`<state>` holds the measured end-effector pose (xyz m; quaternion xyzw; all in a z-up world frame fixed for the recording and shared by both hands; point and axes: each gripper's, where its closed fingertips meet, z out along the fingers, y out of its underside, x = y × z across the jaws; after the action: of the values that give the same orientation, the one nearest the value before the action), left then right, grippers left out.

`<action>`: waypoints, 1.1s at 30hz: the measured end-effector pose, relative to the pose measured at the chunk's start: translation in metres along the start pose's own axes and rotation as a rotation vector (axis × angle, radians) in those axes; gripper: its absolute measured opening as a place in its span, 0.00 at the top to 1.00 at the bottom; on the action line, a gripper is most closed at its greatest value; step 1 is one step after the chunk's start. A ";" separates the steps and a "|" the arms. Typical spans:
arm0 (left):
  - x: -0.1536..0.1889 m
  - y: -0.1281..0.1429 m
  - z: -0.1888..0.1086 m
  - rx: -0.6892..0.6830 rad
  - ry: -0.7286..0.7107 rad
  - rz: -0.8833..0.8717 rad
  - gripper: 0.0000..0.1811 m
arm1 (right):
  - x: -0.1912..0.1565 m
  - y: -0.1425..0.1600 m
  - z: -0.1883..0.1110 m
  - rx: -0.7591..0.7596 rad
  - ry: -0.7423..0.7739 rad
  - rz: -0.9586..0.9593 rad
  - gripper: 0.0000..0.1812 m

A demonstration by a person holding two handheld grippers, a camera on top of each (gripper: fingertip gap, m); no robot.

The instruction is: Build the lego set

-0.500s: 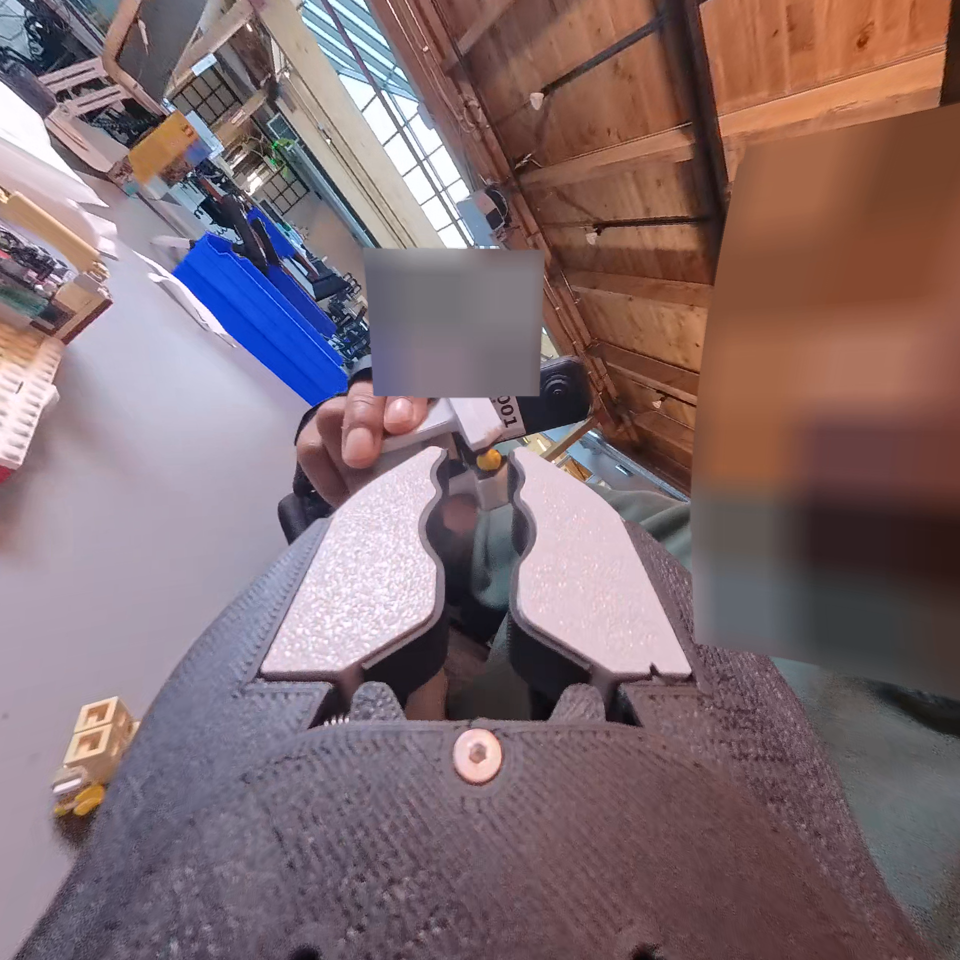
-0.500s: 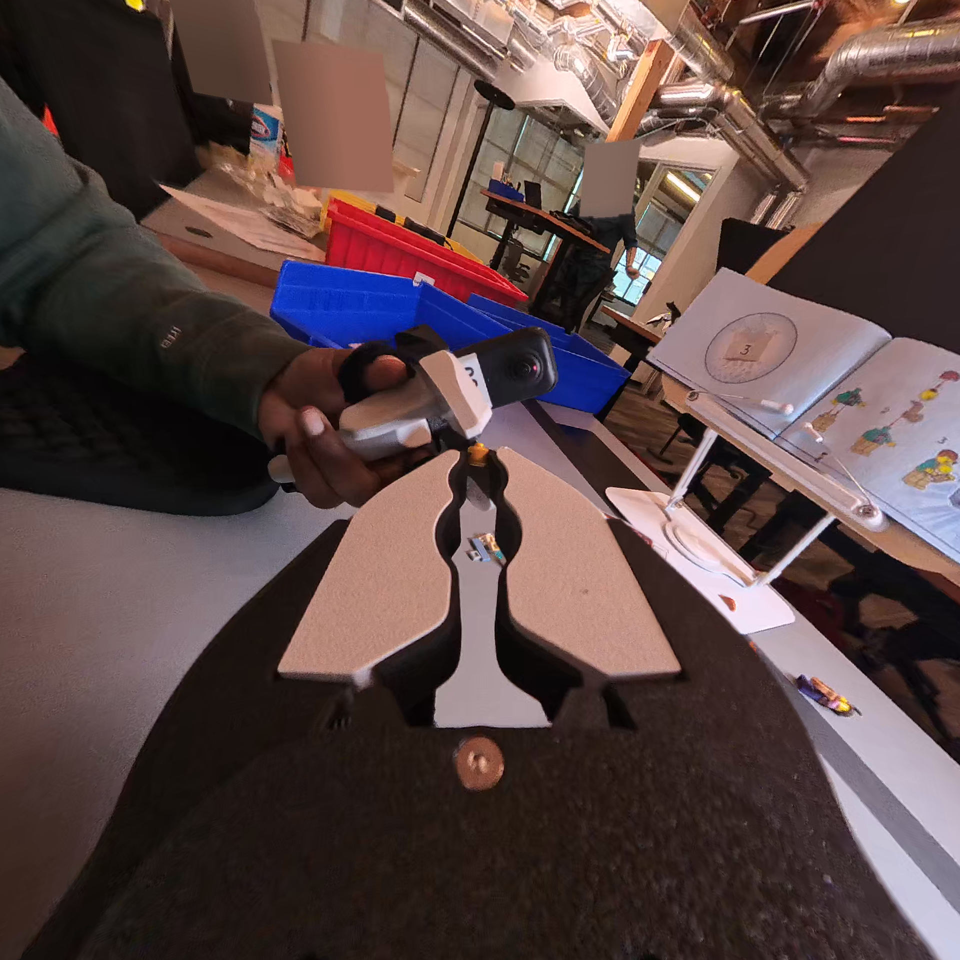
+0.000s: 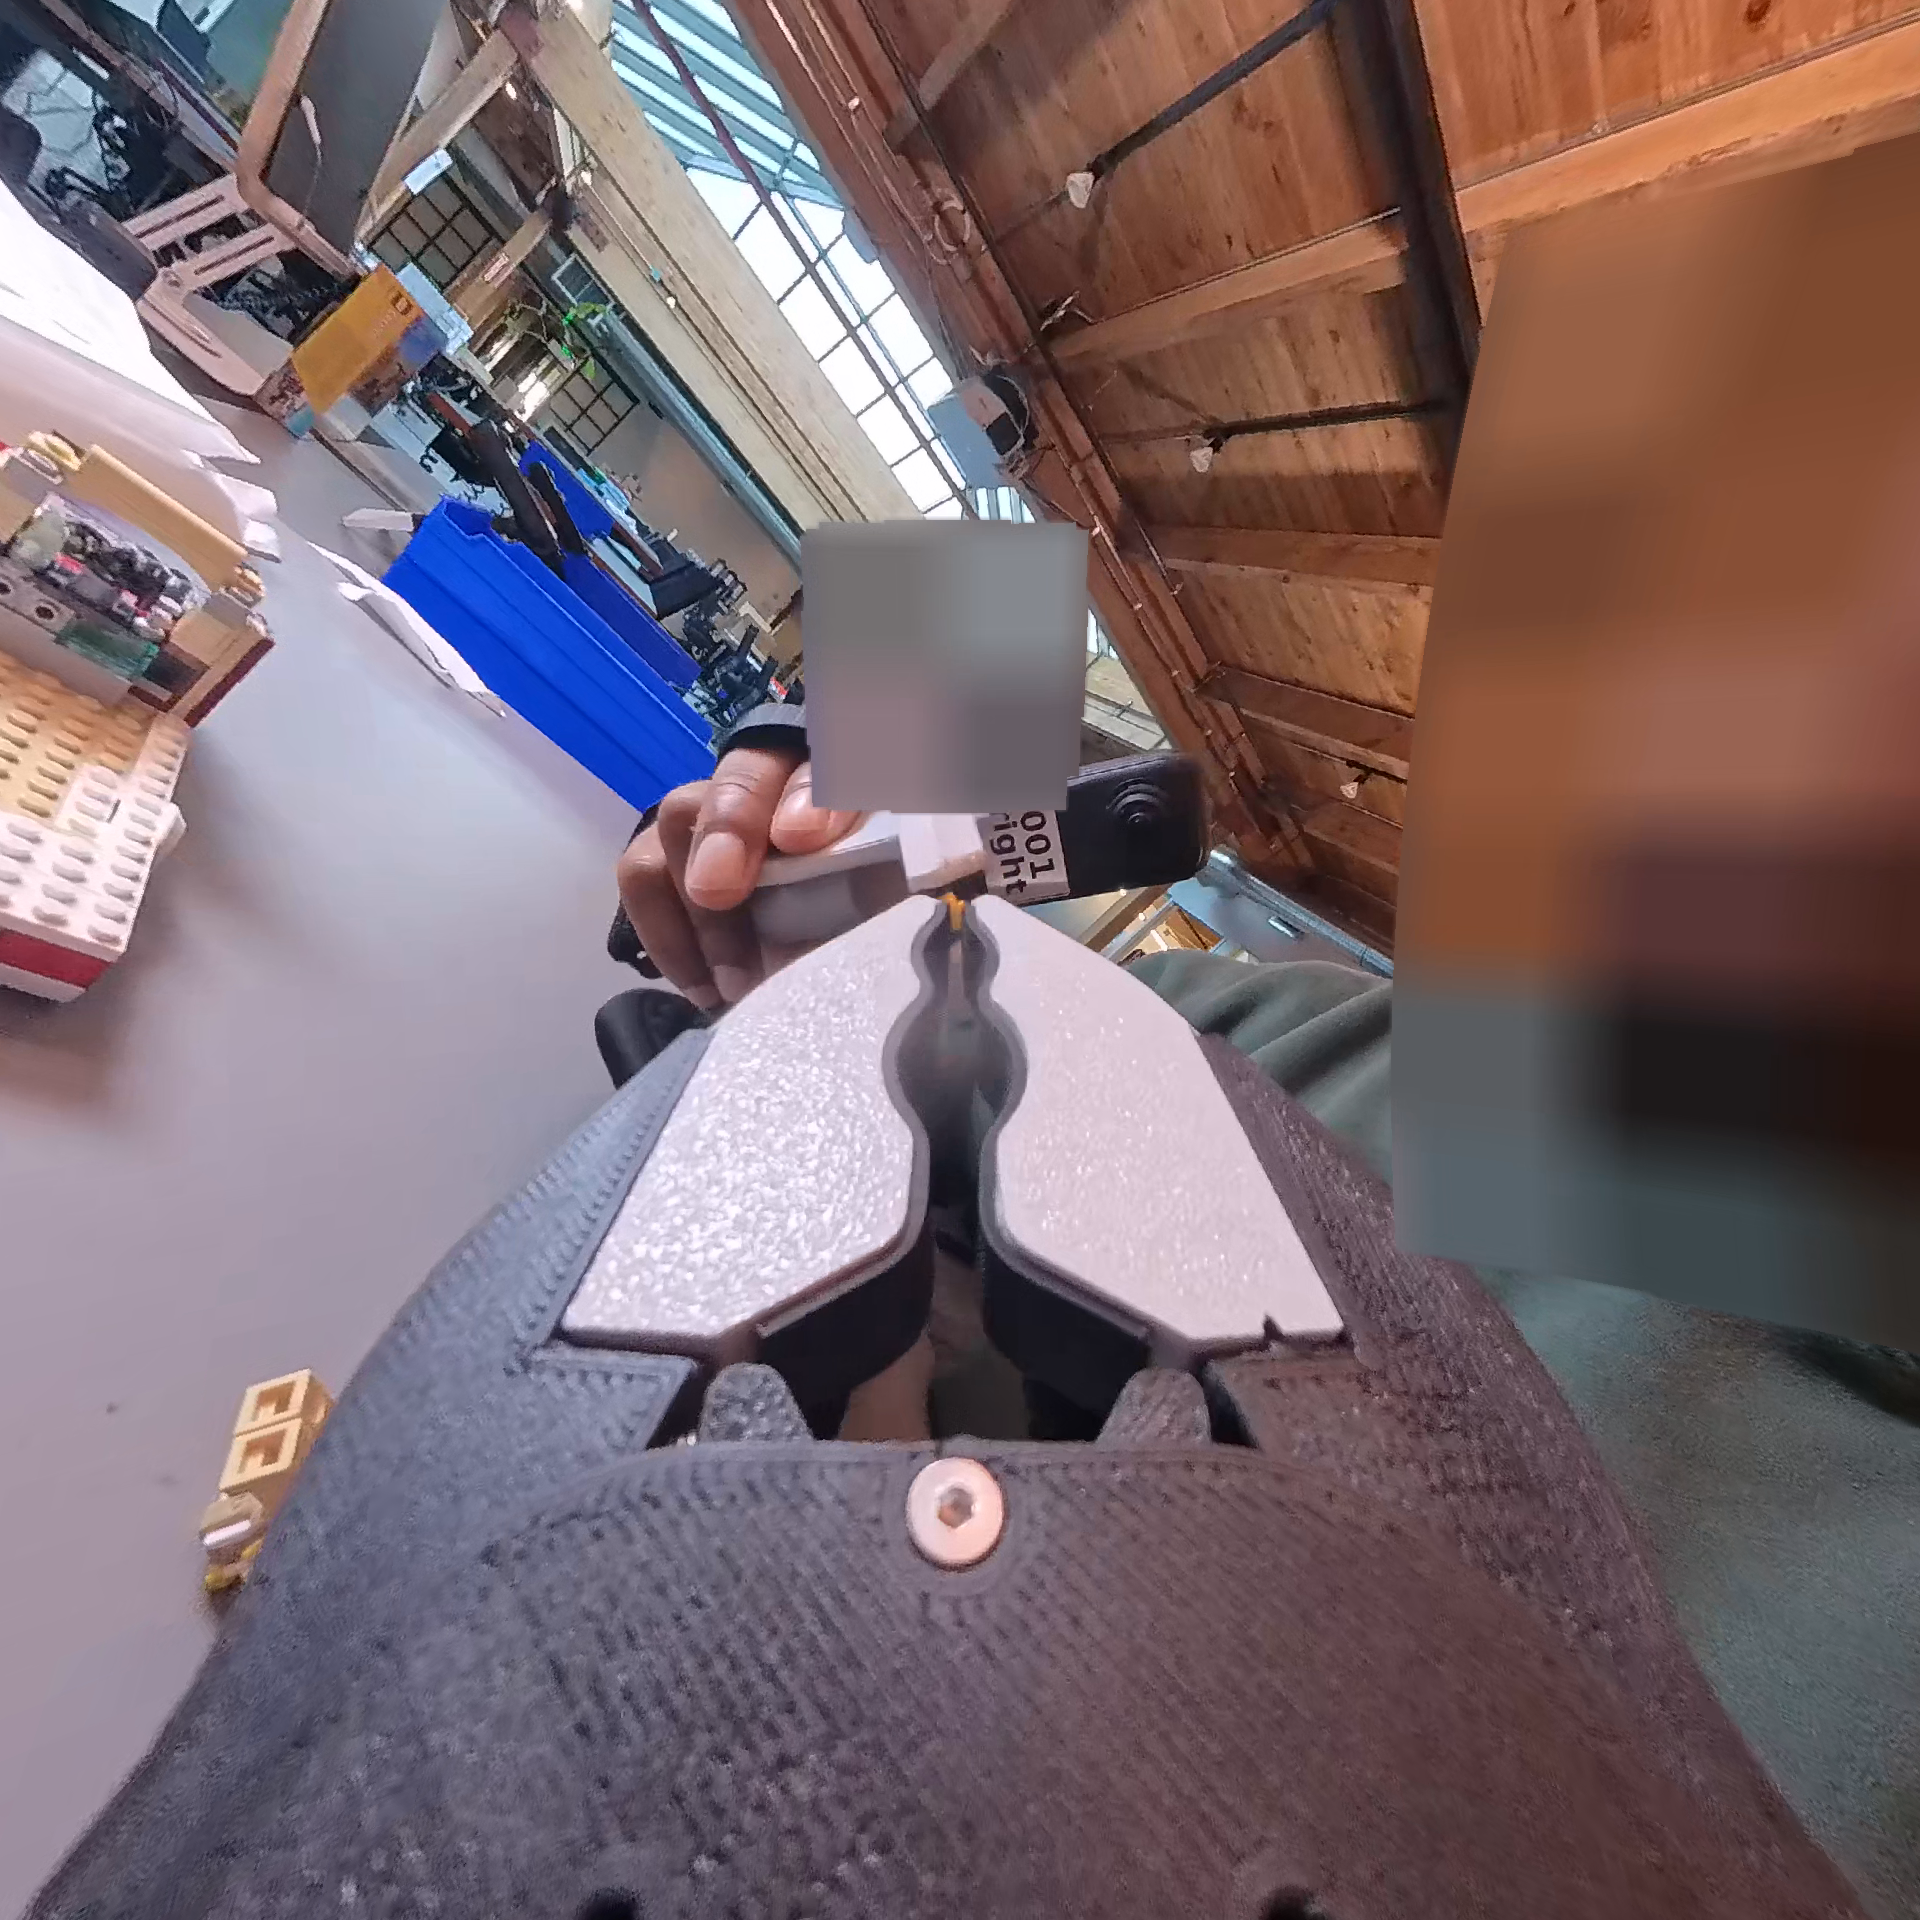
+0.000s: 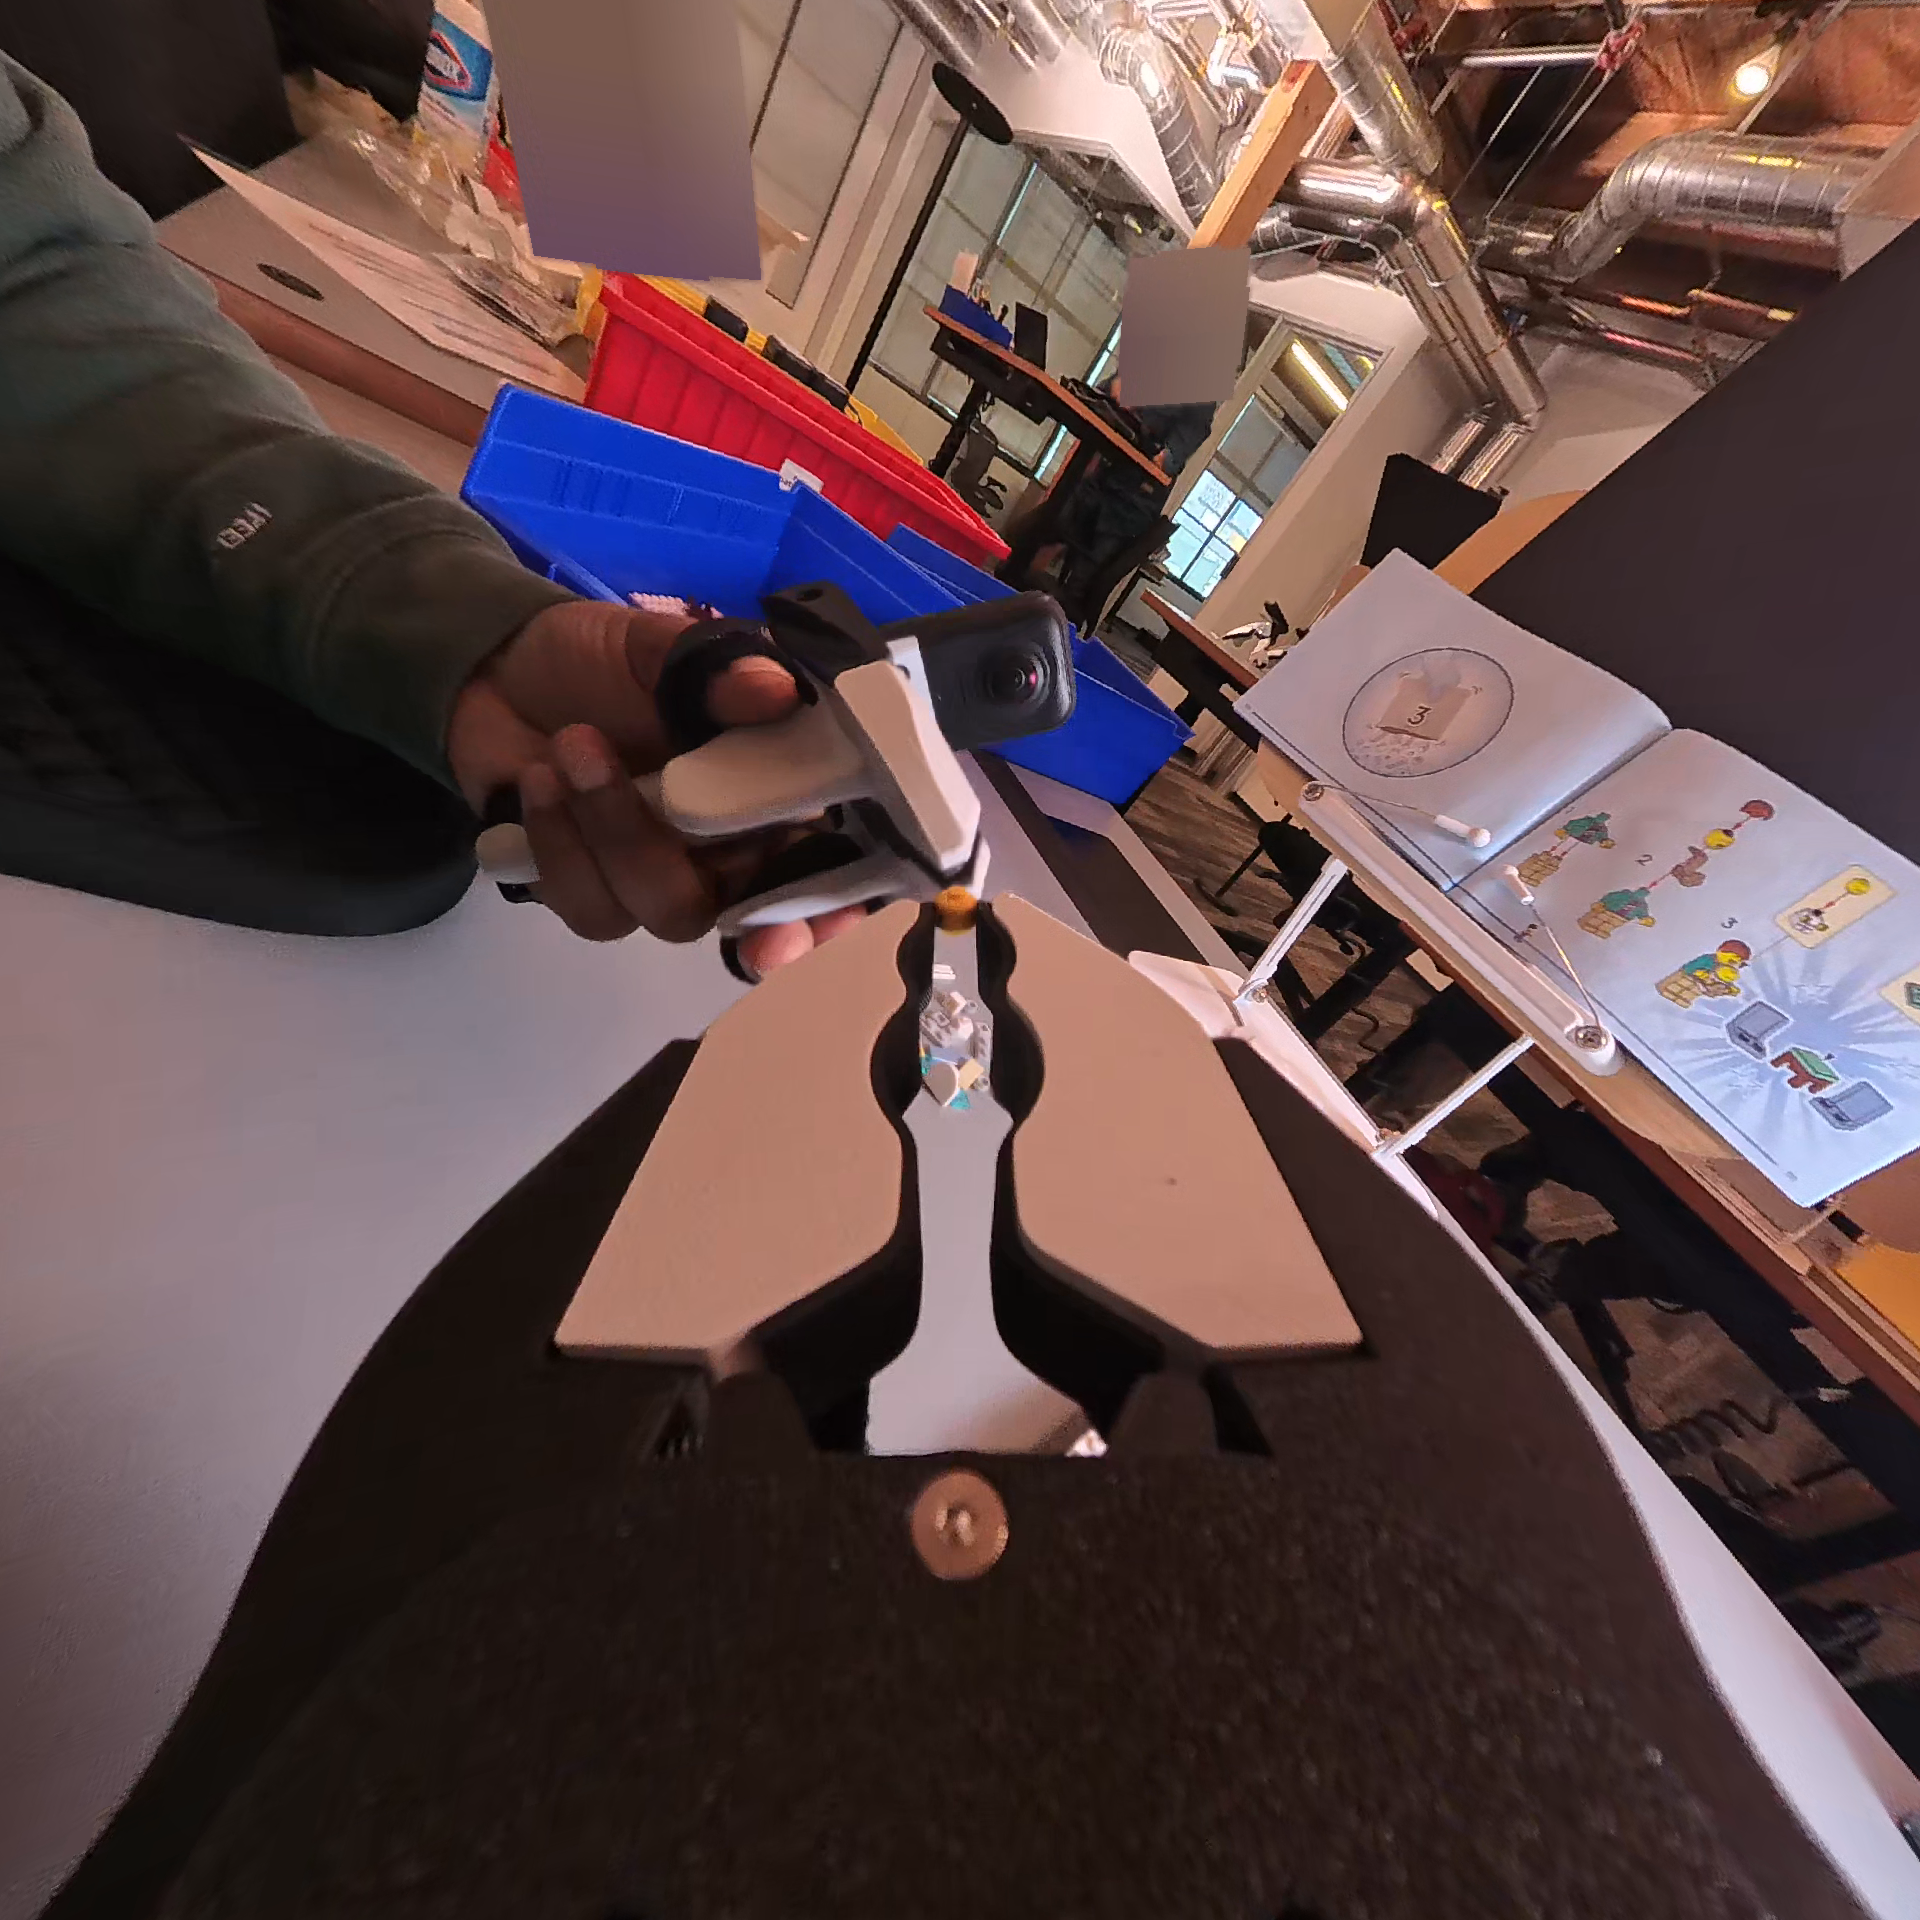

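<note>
A small orange round piece sits where the tips of both grippers meet, held above the grey table. My right gripper is shut on it, its fingertips on either side. My left gripper is nearly closed, with the orange piece pinched at its tips. Each gripper faces the other, and a hand holds each one. A partly built lego model on tan and white plates stands at the far left of the table. Small loose pieces lie on the table under my right gripper.
Two tan bricks lie on the table by my left gripper. Blue bins and a red bin stand at the back. An open instruction booklet rests on a white stand to the right. Both grippers' tips are close together, under 4 cm apart.
My left gripper's jaws have closed from a wide gap onto the orange piece. The two grippers have come closer together, tip to tip.
</note>
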<state>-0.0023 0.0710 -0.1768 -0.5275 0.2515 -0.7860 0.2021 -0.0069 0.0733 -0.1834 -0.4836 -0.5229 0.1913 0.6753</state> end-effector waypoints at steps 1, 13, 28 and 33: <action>0.000 -0.002 -0.001 0.006 -0.002 0.002 1.00 | 0.000 0.001 0.000 -0.003 0.001 -0.002 0.96; -0.004 0.004 0.000 -0.018 -0.010 -0.008 0.96 | -0.001 0.004 0.001 -0.010 0.005 -0.026 0.96; -0.006 0.007 0.001 -0.024 0.000 -0.038 0.95 | -0.003 0.006 0.002 -0.015 -0.004 -0.038 0.96; -0.007 0.007 0.000 -0.026 -0.021 -0.011 0.95 | -0.002 0.008 0.002 -0.022 0.000 -0.044 0.96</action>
<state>0.0007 0.0698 -0.1859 -0.5394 0.2566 -0.7783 0.1937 -0.0075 0.0762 -0.1912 -0.4794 -0.5354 0.1709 0.6740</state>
